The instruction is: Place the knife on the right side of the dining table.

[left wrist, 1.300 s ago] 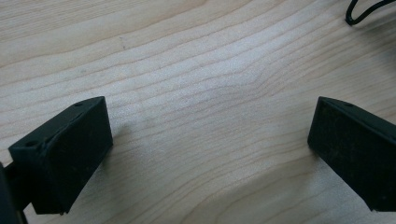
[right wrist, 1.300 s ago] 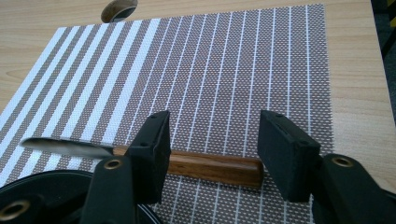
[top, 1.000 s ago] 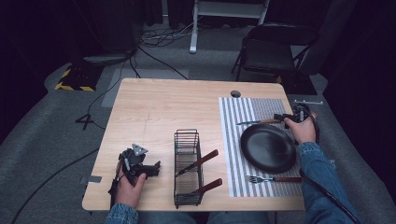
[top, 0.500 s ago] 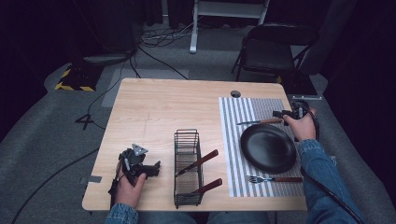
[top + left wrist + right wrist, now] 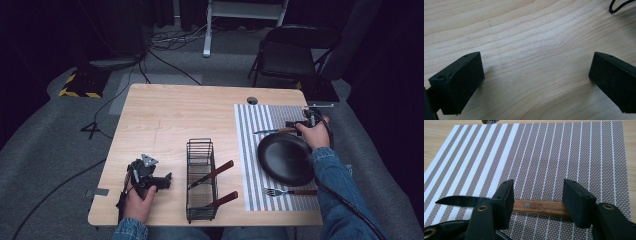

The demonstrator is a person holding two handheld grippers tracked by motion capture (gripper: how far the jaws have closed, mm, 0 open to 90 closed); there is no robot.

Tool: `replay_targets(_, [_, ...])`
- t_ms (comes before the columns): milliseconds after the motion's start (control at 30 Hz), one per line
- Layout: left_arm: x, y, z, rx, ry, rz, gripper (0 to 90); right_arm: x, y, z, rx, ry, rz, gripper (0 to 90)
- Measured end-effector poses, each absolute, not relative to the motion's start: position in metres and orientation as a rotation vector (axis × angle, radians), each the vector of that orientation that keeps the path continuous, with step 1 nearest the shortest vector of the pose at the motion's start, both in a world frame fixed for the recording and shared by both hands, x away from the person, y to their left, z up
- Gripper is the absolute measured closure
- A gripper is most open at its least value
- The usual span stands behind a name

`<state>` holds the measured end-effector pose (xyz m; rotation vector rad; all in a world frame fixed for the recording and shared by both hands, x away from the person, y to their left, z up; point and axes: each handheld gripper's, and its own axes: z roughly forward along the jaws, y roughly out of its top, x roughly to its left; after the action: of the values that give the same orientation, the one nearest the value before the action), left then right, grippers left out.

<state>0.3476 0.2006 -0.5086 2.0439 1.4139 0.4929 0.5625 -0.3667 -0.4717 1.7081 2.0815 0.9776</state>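
Wooden-handled: one knife, one fork.

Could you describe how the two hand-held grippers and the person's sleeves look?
Both forearms wear blue denim sleeves. The left hand-held gripper is black, with a grey three-cornered plate on top and a black cable trailing back. The right hand-held gripper has two blocky black jaws with brass-coloured rivets.
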Motion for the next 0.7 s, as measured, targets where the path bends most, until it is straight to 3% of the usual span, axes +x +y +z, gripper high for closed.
replay_targets(700, [0.3475,0.2003,-0.5087,2.040,1.416,0.491,0.1,0.5587,-0.3718,-0.4739,1.734,2.065,0.996,42.8])
